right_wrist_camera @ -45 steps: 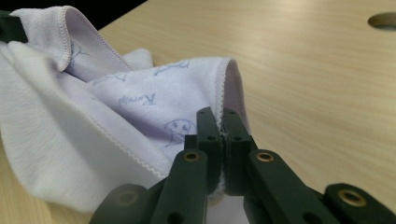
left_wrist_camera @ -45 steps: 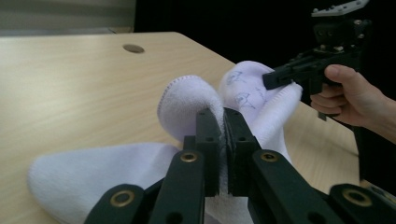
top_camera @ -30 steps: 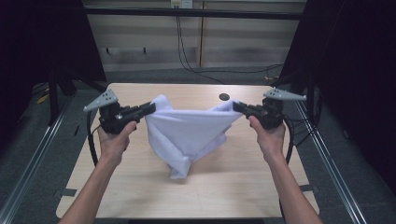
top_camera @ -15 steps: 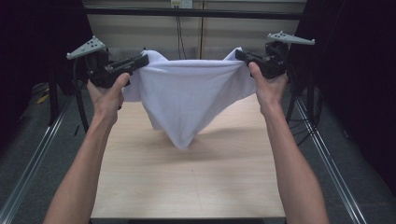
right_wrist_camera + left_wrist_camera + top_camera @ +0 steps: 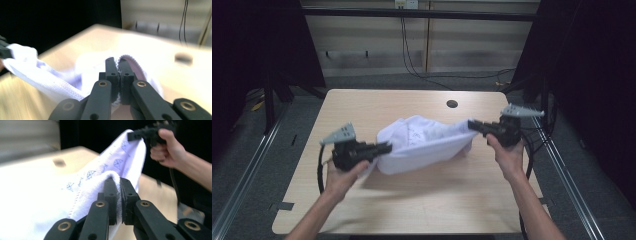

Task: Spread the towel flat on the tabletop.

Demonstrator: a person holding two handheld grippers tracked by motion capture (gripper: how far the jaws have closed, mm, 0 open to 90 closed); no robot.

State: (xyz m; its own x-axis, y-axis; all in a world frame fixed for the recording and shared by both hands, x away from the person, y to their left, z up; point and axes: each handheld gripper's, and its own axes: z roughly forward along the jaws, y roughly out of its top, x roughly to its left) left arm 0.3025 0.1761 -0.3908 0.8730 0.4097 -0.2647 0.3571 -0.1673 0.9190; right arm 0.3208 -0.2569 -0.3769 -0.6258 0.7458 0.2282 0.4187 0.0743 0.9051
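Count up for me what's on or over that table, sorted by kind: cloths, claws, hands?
White towel: 1
Black claws, each clamped on an end of it, left claw and right claw: 2
Hands holding them, left hand and right hand: 2
Wooden table: 1
Total: 6

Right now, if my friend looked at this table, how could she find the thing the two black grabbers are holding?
Start at the wooden table. Between the left gripper and right gripper hangs a white towel. It is soft, with small blue pictures printed on it.
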